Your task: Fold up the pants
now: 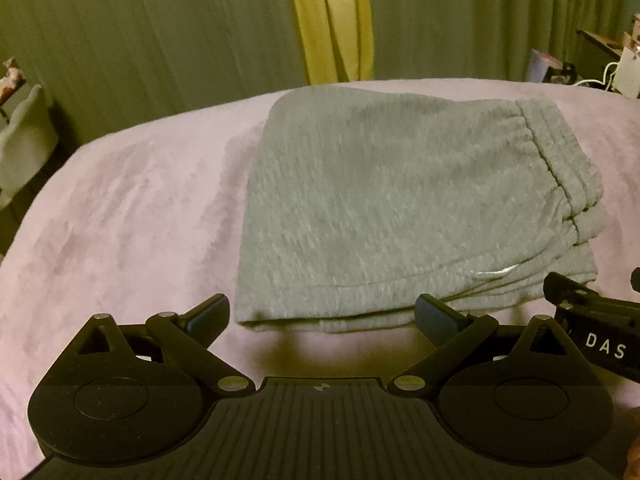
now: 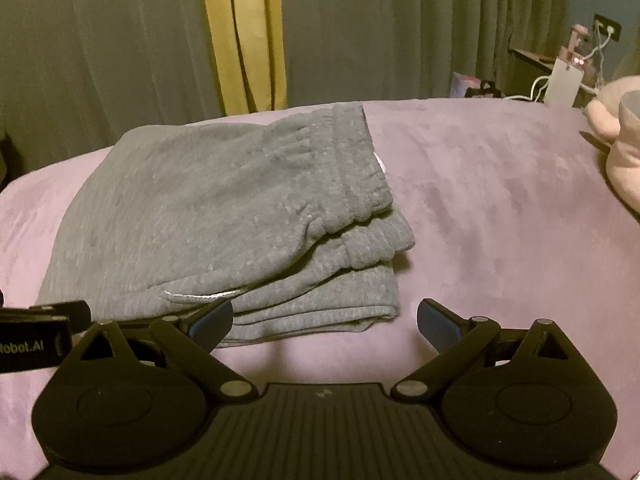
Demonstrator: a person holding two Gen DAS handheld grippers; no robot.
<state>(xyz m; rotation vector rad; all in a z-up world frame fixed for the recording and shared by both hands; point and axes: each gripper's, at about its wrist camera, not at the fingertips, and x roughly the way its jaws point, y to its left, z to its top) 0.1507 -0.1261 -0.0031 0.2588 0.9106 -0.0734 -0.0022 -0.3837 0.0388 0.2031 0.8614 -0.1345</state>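
**Folded pants on the blanket, both grippers released**

The grey pants (image 1: pixel 404 208) lie folded into a thick, roughly square stack on a pink blanket (image 1: pixel 132 216). In the left wrist view the stack fills the middle of the frame and runs out toward 2 o'clock, where the gathered waistband (image 1: pixel 560 176) sits on top. A white drawstring (image 1: pixel 496 272) shows at the near edge, around 4 o'clock from the stack's middle. Several layers are visible along the near side.

The left gripper (image 1: pixel 322 316) has its jaws spread wide, holding nothing. Its fingertips sit just short of the near edge of the pants; whether the right-hand pad touches the cloth is hard to tell. The right gripper's body shows at 3 o'clock in this view.

In the right wrist view the pants (image 2: pixel 224 216) lie toward 10 o'clock, with the waistband (image 2: pixel 360 184) on the stack's right side and the drawstring (image 2: pixel 200 295) near the bottom edge. The right gripper (image 2: pixel 325 322) is also spread wide and empty. Its left pad overlaps the near corner of the stack in view; the right pad is over bare blanket (image 2: pixel 500 208).

Behind the bed hang grey-green curtains (image 2: pixel 100 48) with a yellow strip (image 2: pixel 244 36) at 12 o'clock. A pink plush item (image 2: pixel 620 140) lies at 3 o'clock.
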